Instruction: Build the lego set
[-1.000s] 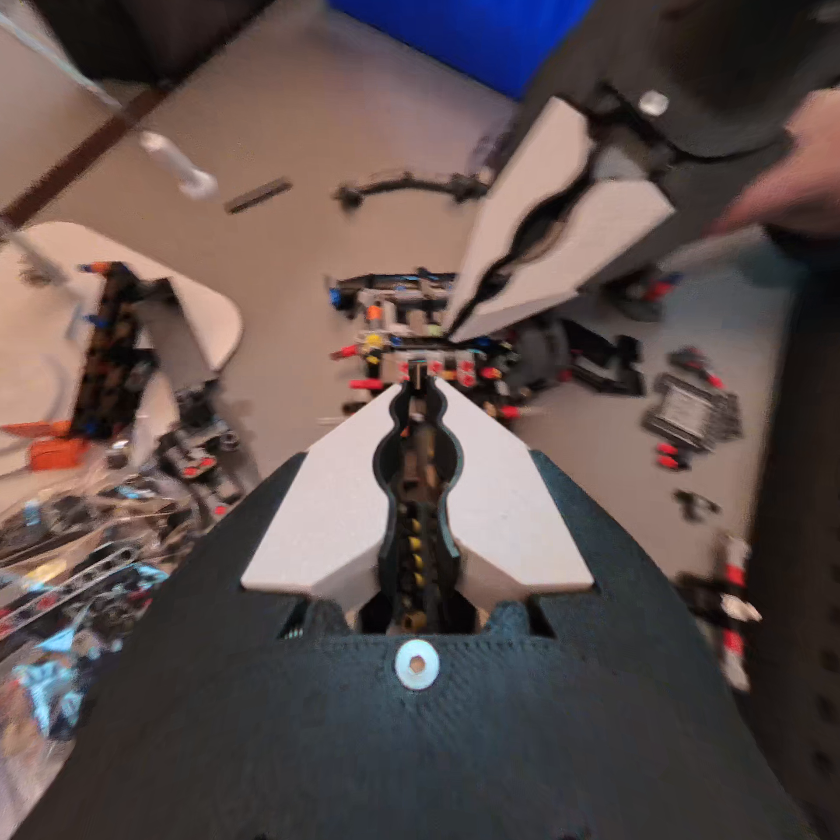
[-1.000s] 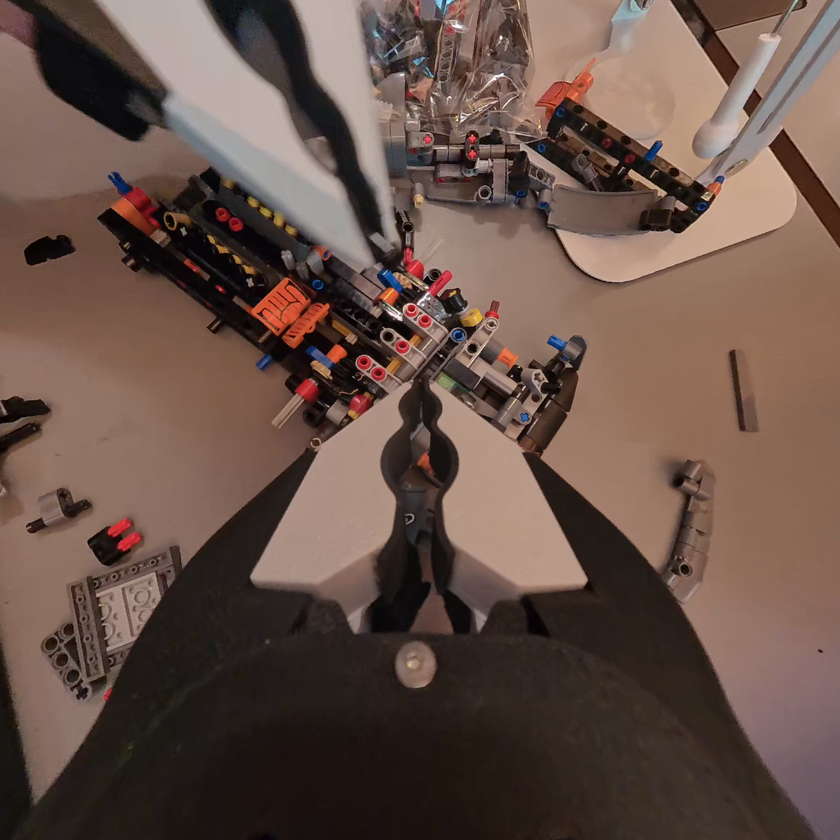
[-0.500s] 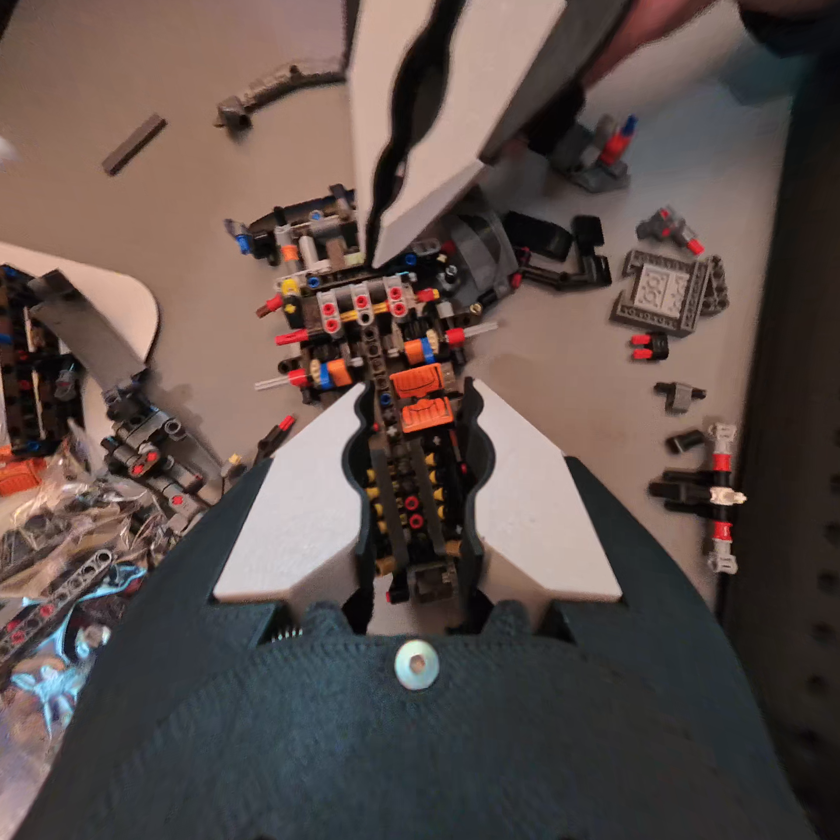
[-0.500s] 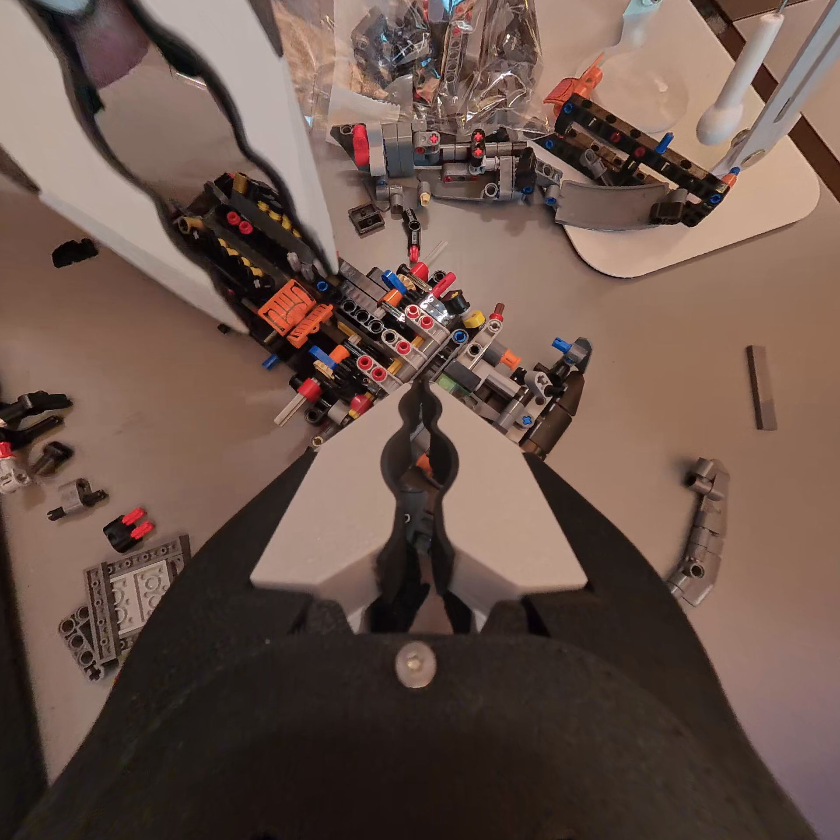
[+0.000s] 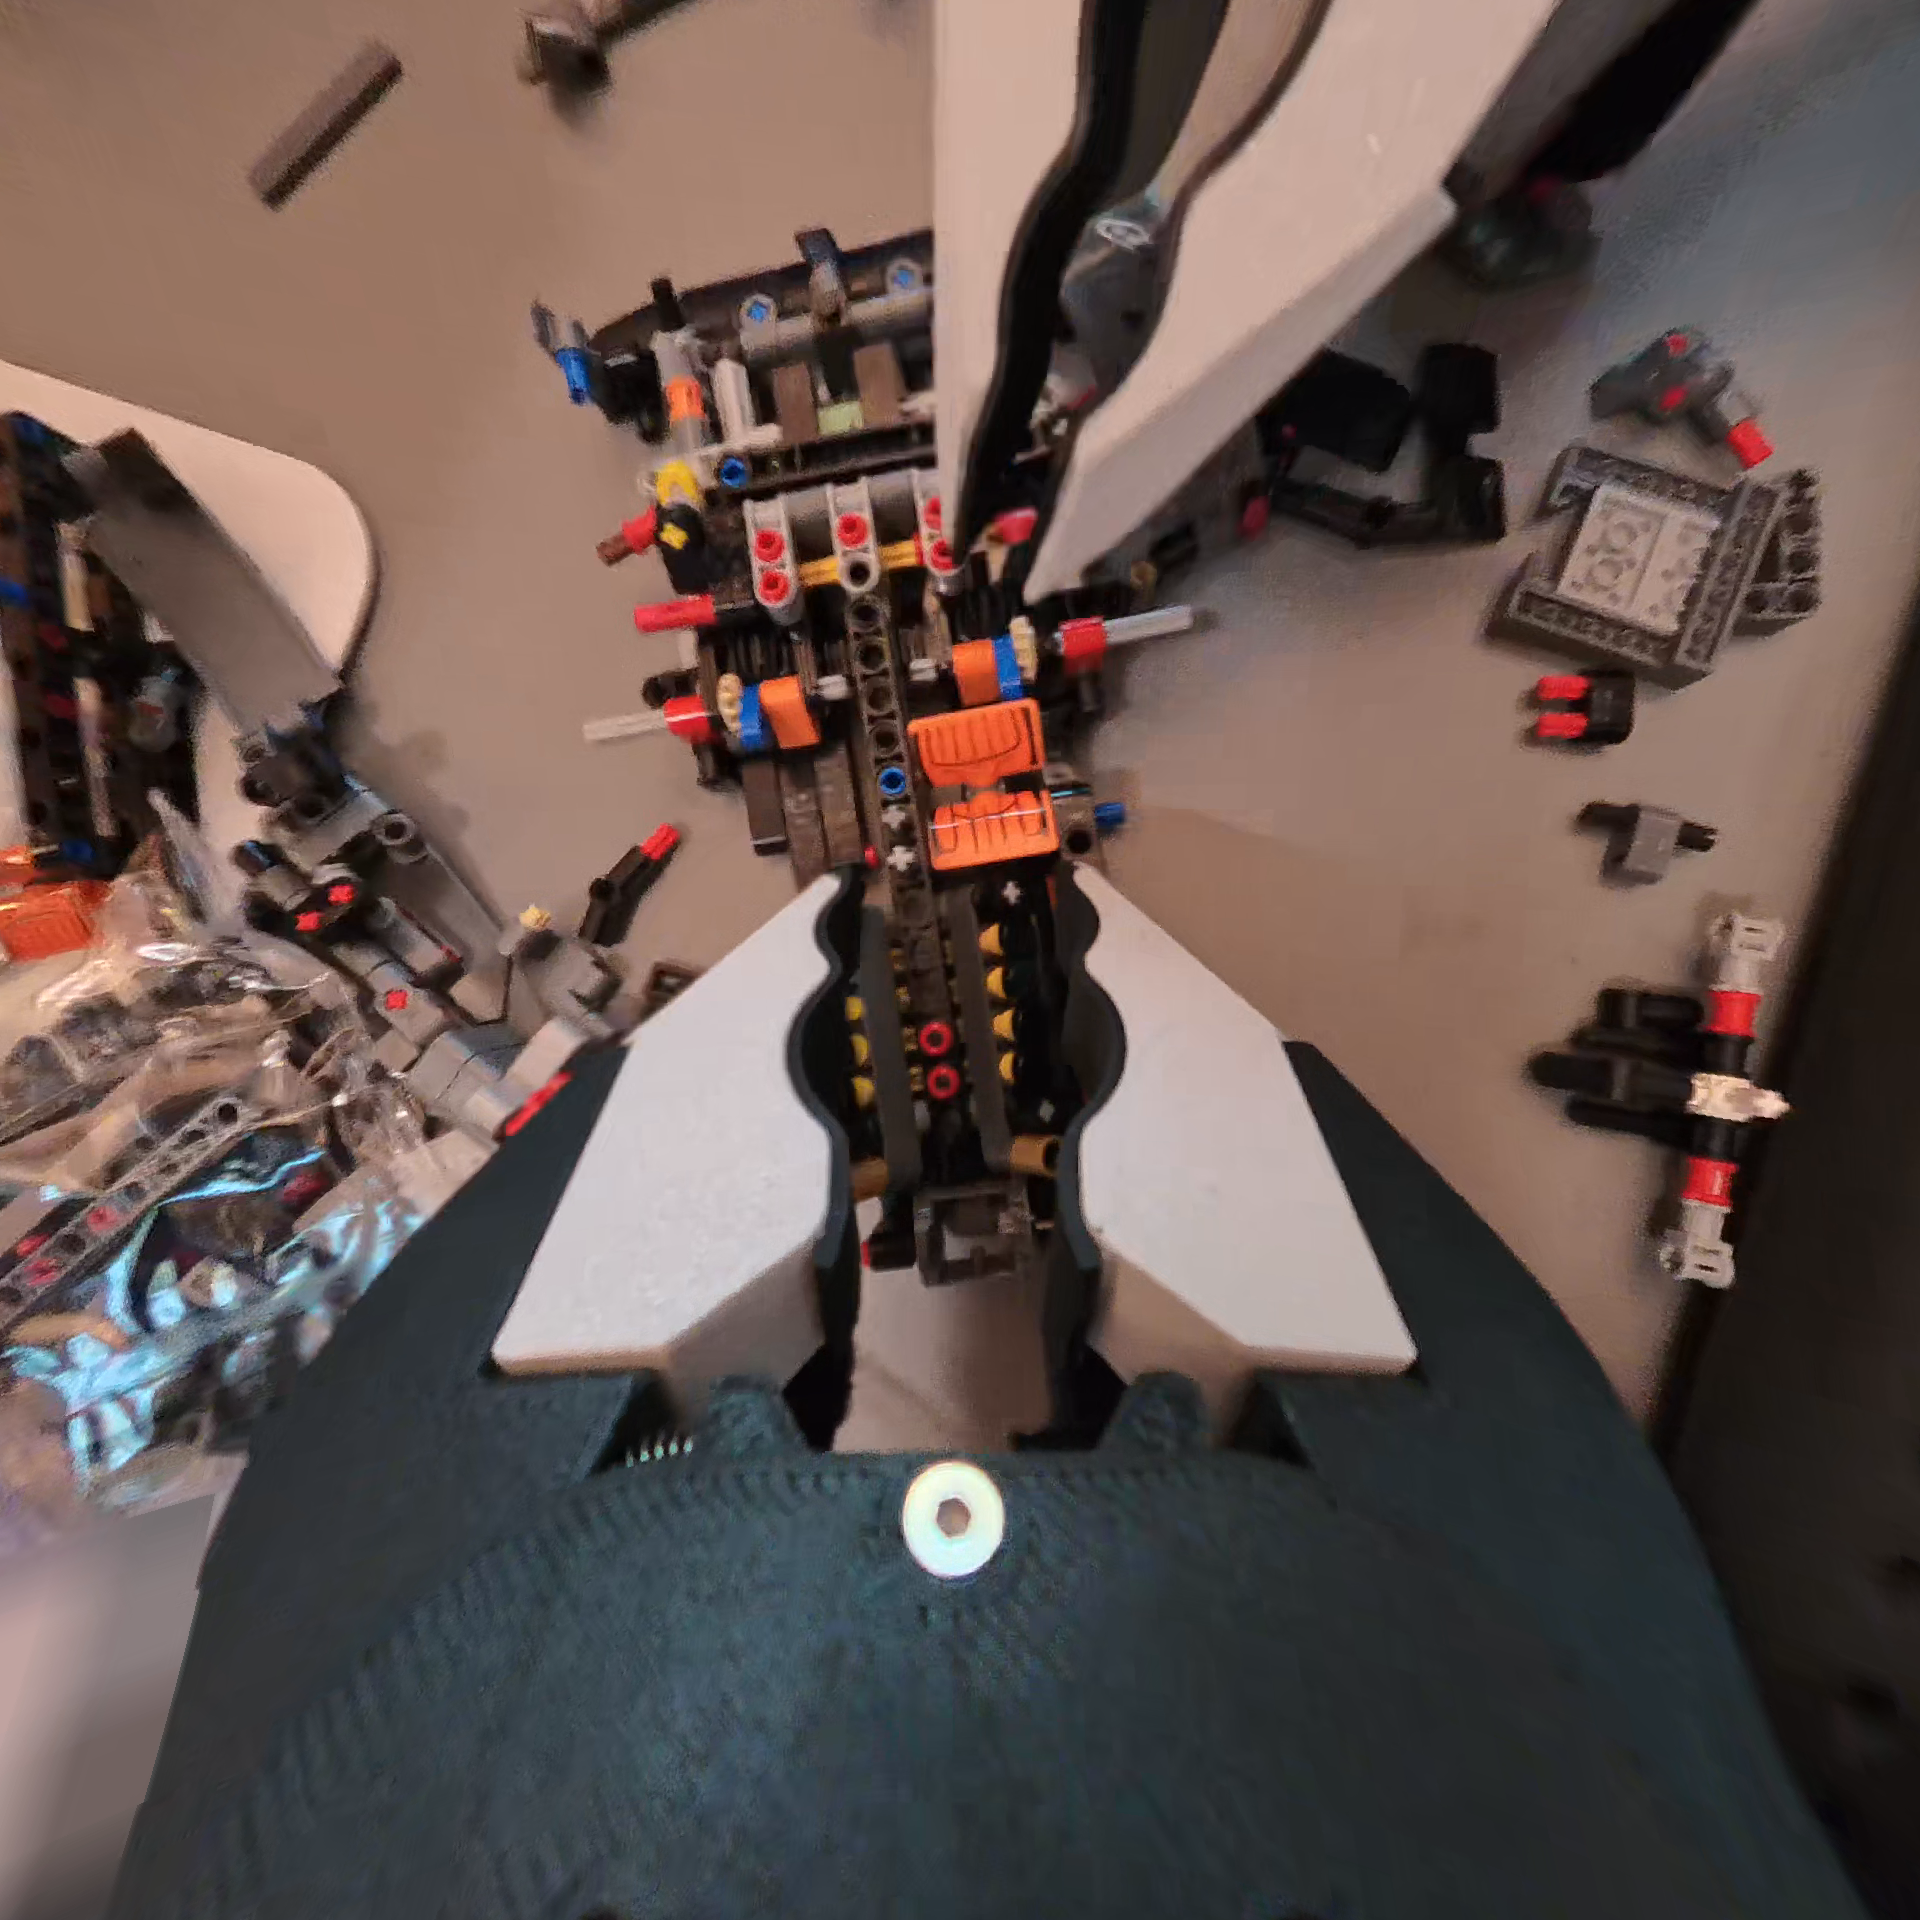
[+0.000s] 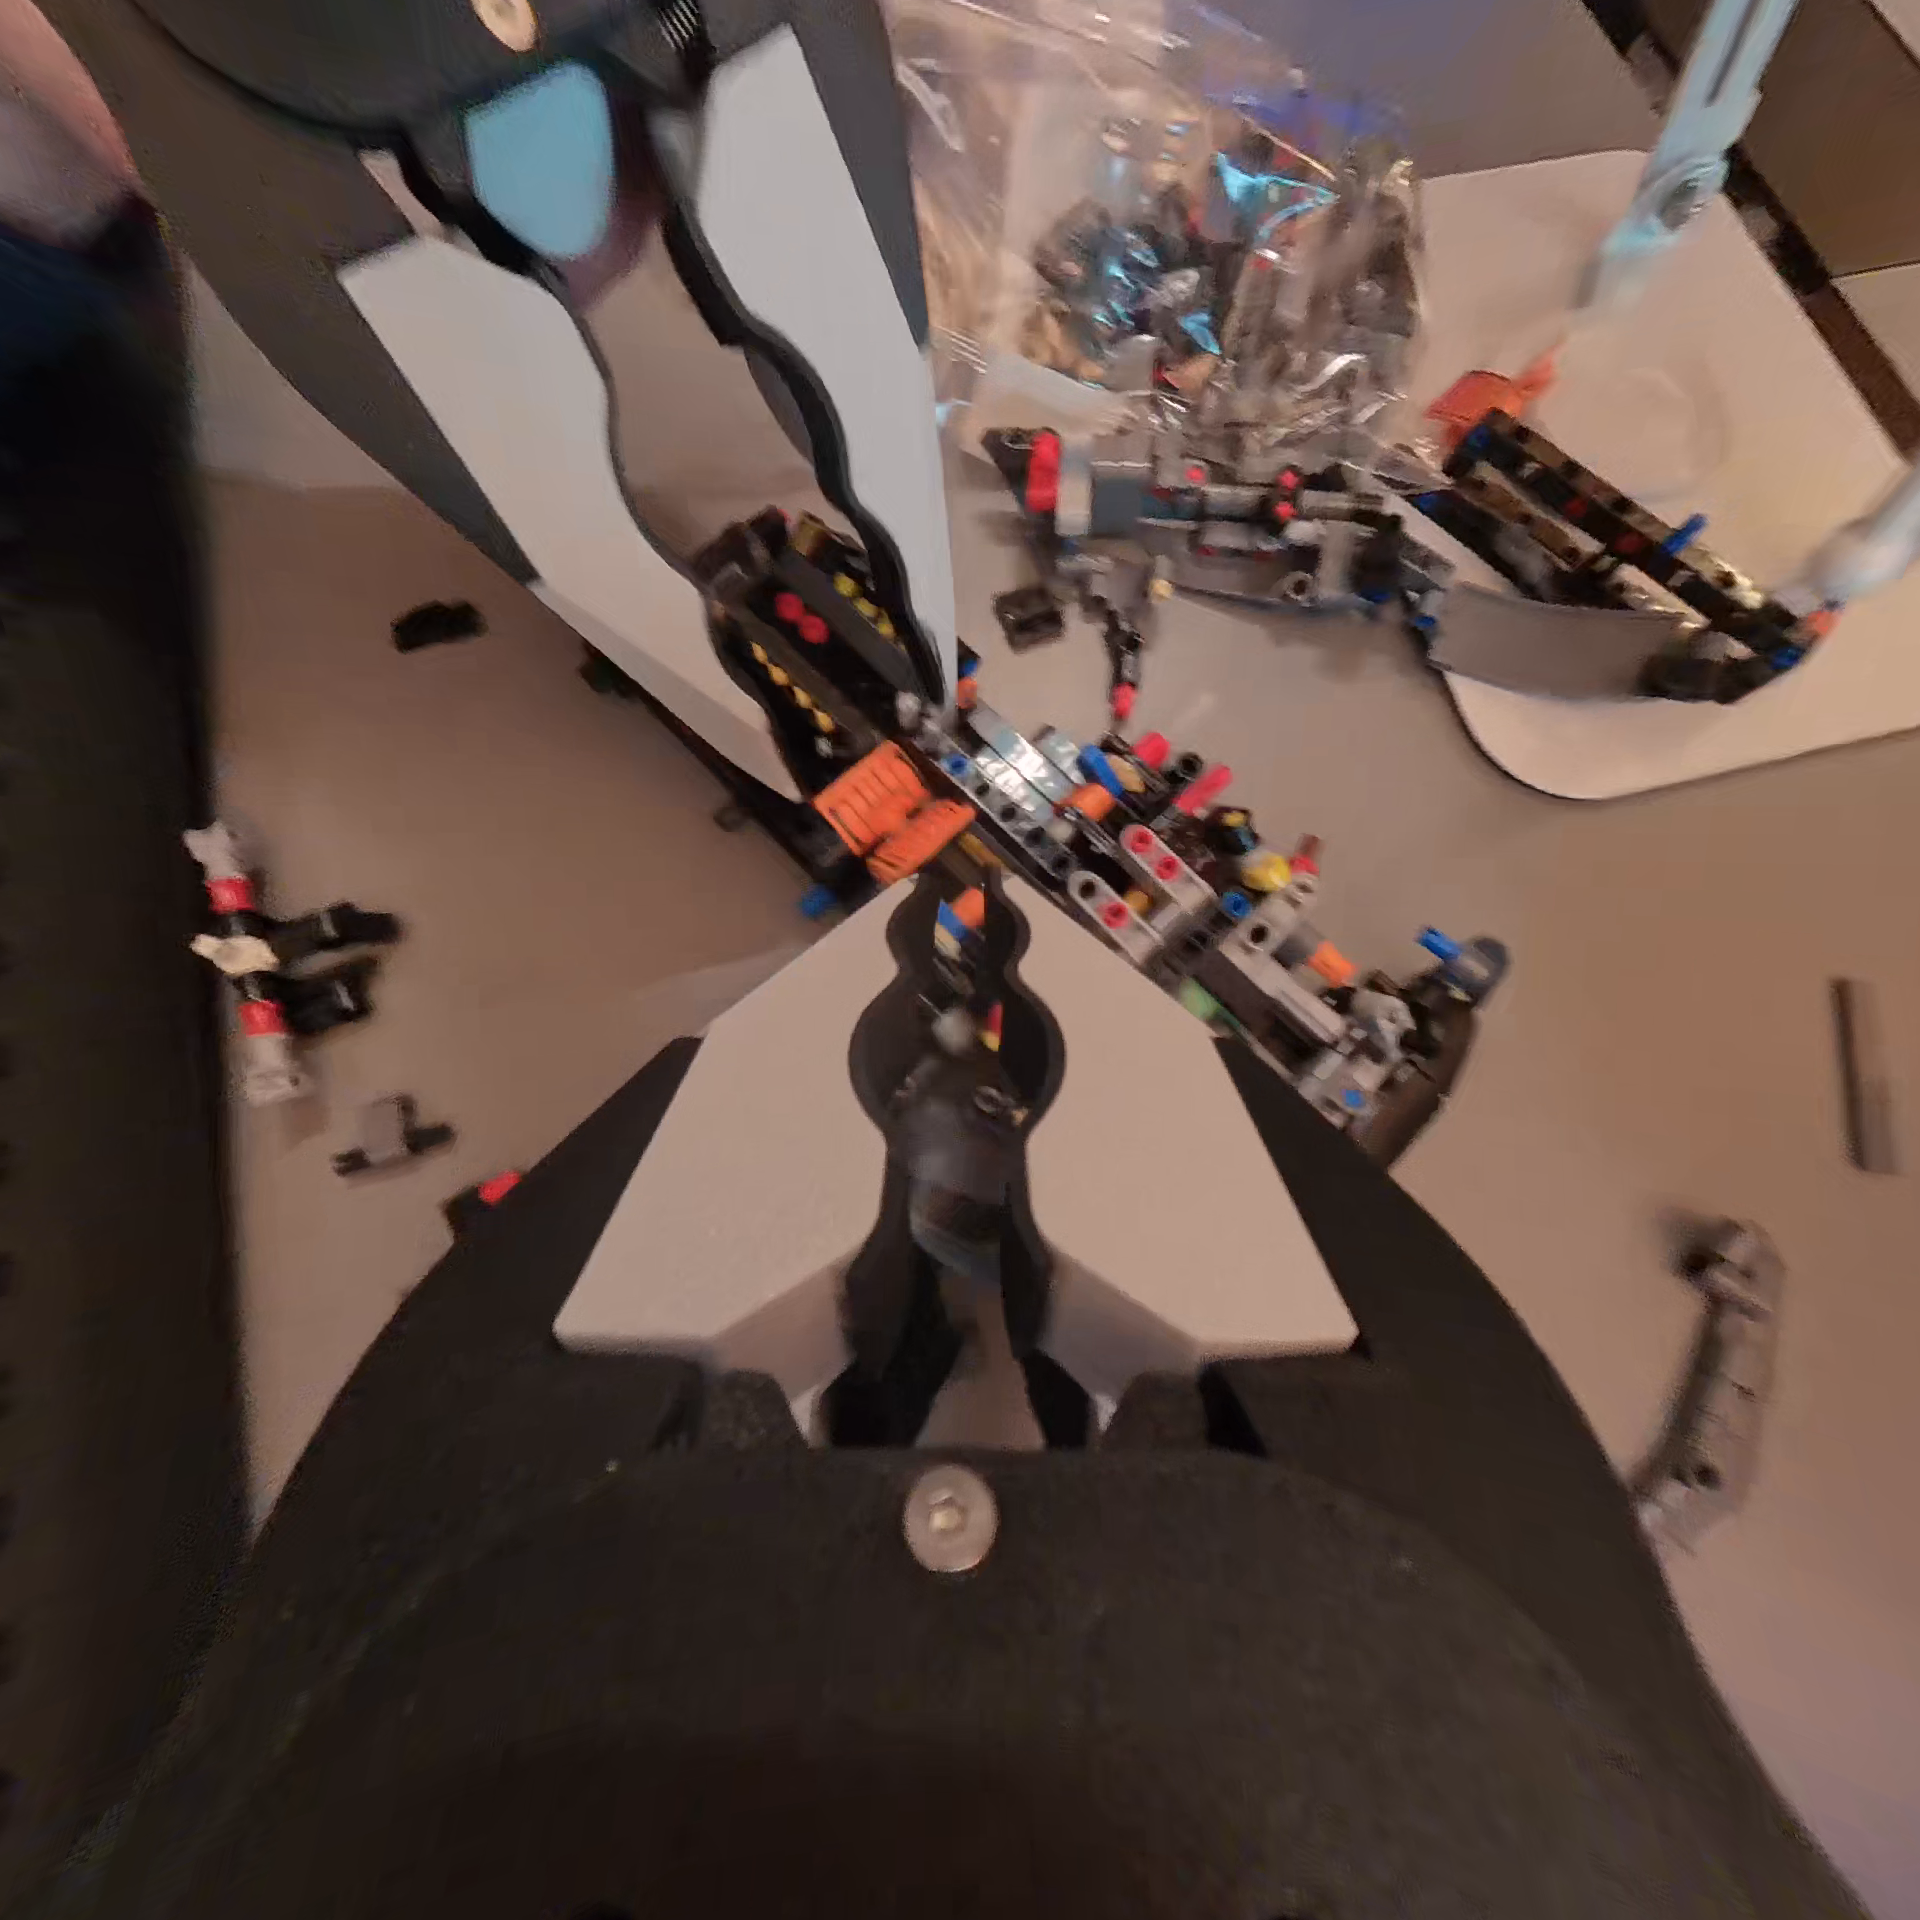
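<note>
A long lego chassis (image 5: 883, 665) with black beams, orange seats and red, blue and yellow pins lies on the grey table. My left gripper (image 5: 956, 888) straddles its rear end, and both pads press its sides. It also shows in the right wrist view (image 6: 857, 717), at the upper left. My right gripper (image 6: 951, 899) is nearly closed, with its tips pinched on the chassis (image 6: 1039, 821) at its side, next to the orange seats. In the left wrist view the right gripper (image 5: 1003, 571) comes down from the top onto the chassis middle.
A clear bag of parts (image 6: 1195, 260) lies behind a grey sub-assembly (image 6: 1195, 520). A black beam frame (image 6: 1610, 582) lies on a white base. Loose pieces lie right of the chassis: a grey plate frame (image 5: 1652, 561) and a black-and-red axle piece (image 5: 1683, 1091). The dark table edge (image 5: 1849, 935) is close. Across from one pair of fingers to the other is roughly 5 cm.
My left gripper went from shut to spread, came down over the chassis's rear end and slid back along it. My right gripper kept its pinch while its view moved closer and tilted.
</note>
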{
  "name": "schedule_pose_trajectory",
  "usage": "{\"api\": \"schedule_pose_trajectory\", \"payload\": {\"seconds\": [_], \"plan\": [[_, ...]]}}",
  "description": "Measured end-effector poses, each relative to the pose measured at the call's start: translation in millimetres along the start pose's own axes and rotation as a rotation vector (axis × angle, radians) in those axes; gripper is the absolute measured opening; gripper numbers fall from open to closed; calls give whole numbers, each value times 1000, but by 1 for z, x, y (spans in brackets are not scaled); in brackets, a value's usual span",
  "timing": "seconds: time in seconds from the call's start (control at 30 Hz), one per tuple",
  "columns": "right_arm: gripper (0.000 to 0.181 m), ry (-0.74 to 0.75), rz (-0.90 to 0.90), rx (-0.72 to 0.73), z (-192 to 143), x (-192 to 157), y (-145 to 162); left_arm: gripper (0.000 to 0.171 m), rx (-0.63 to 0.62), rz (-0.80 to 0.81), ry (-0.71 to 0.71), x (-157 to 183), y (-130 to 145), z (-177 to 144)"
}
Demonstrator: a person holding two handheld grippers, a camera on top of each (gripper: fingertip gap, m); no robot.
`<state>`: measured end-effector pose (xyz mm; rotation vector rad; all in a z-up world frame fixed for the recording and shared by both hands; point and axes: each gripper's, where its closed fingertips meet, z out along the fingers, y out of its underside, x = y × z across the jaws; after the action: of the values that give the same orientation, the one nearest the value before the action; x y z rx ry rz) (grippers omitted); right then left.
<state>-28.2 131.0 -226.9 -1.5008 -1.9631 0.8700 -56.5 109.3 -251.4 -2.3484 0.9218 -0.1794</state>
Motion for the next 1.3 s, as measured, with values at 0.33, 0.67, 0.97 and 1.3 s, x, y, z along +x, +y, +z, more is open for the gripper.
{"api": "schedule_pose_trajectory", "payload": {"seconds": [0.33, 0.67, 0.97, 1.3], "plan": [[11, -24, 178, -115, 31, -7, 11, 30, 36, -70, 39, 2, -4, 5], [4, -203, 378, 12, 25, -8, -2, 32, 35, -73, 46, 4, -5, 9], [2, -16, 133, -97, 25, -12, -2, 34, 10, -58, 22, 4, -3, 8], [1, 20, 83, -126, 15, -15, 4, 32, 51, -71, 38, 8, -8, 12]]}}
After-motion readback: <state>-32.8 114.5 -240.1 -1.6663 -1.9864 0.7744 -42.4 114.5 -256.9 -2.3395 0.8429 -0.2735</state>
